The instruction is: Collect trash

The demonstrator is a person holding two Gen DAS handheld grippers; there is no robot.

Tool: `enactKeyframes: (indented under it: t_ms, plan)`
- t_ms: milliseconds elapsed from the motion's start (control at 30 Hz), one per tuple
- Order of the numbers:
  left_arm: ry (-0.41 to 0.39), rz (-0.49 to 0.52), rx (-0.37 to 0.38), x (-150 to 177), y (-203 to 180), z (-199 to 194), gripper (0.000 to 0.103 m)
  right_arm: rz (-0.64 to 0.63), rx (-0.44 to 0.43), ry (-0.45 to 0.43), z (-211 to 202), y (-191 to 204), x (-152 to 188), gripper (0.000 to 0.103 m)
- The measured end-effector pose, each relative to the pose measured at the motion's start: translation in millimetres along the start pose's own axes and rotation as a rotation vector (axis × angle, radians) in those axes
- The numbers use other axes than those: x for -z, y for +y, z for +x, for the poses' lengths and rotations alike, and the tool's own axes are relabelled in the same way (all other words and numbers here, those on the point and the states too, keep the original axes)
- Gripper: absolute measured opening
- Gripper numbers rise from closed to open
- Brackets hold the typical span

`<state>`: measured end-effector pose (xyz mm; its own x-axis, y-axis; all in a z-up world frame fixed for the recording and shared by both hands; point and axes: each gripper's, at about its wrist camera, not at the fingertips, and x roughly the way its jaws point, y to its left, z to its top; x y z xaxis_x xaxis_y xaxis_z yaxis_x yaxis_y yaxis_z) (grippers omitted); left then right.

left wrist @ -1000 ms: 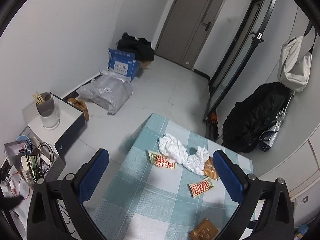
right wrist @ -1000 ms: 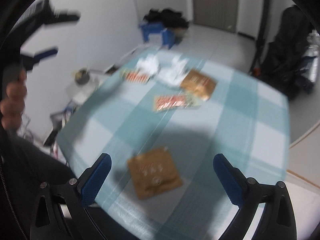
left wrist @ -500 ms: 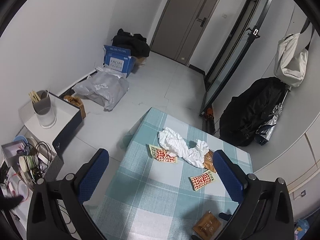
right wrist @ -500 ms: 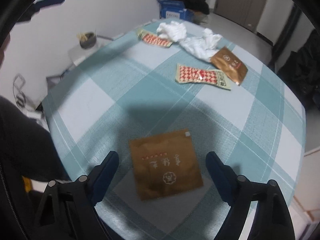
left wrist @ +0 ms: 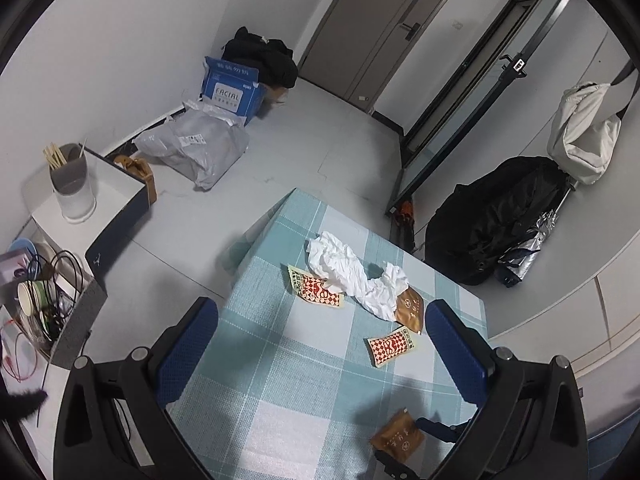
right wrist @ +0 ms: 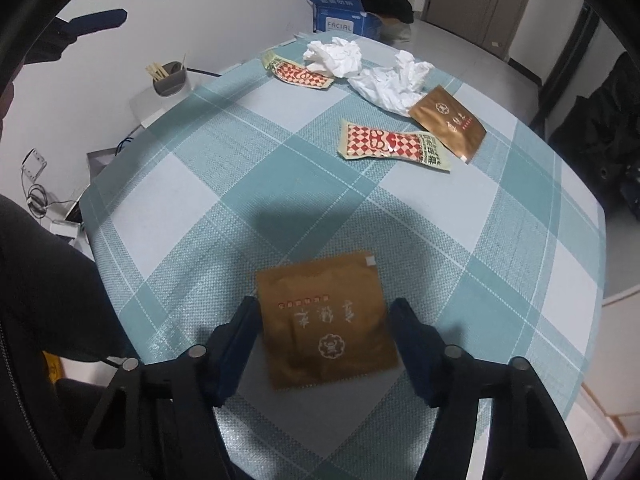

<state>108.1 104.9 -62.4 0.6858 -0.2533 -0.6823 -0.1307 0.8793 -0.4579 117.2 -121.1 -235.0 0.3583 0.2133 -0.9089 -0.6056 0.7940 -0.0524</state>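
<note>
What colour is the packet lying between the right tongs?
Brown, with pale printed lettering and a round emblem. The packet shows best in the right wrist view.

the bench (right wrist: 224,184) wears a woven check cloth, matt and coarse-grained. the near brown sachet (right wrist: 326,322) looks like smooth foil-type film with a dull sheen; the far brown sachet (right wrist: 448,122) has the same finish. the red-checked packets (right wrist: 390,146) are glossy plastic. the white tissue (right wrist: 384,76) is crumpled matt paper. the right gripper (right wrist: 326,332) has matt blue pads on black plastic arms.
</note>
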Motion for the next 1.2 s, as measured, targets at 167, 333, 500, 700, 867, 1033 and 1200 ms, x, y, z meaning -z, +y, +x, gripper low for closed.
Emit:
enactKeyframes:
  t_ms: [167,333,500,700,867,1033,1200]
  plan:
    - [0.008,-0.012,-0.008,1.4,1.1,1.7,0.102,0.018,-0.007,-0.005,-1.5,-2.7,0.1,0.055]
    - [0.033,-0.010,-0.019,4.5,0.8,6.6,0.102,0.074,-0.050,-0.011,-5.7,-13.4,0.1,0.042]
    - [0.061,0.009,-0.035,7.5,-3.2,12.9,0.102,0.122,-0.090,0.007,-4.5,-22.8,2.0,0.001]
    - [0.061,0.040,-0.057,6.3,-6.2,12.8,0.102,0.132,-0.080,-0.015,-7.7,-24.3,2.9,0.002]
    - [0.050,-0.002,-0.055,0.0,2.1,7.5,0.102,0.169,-0.098,-0.030,-12.6,-29.0,3.6,0.005]
    - [0.045,-0.002,-0.038,-8.8,-1.3,1.3,0.101,0.196,-0.123,-0.051,-18.8,-29.4,2.5,0.012]
    - [0.036,0.044,-0.048,-13.6,-9.2,0.1,0.102,0.265,-0.143,-0.139,-41.4,-38.2,2.2,0.041]
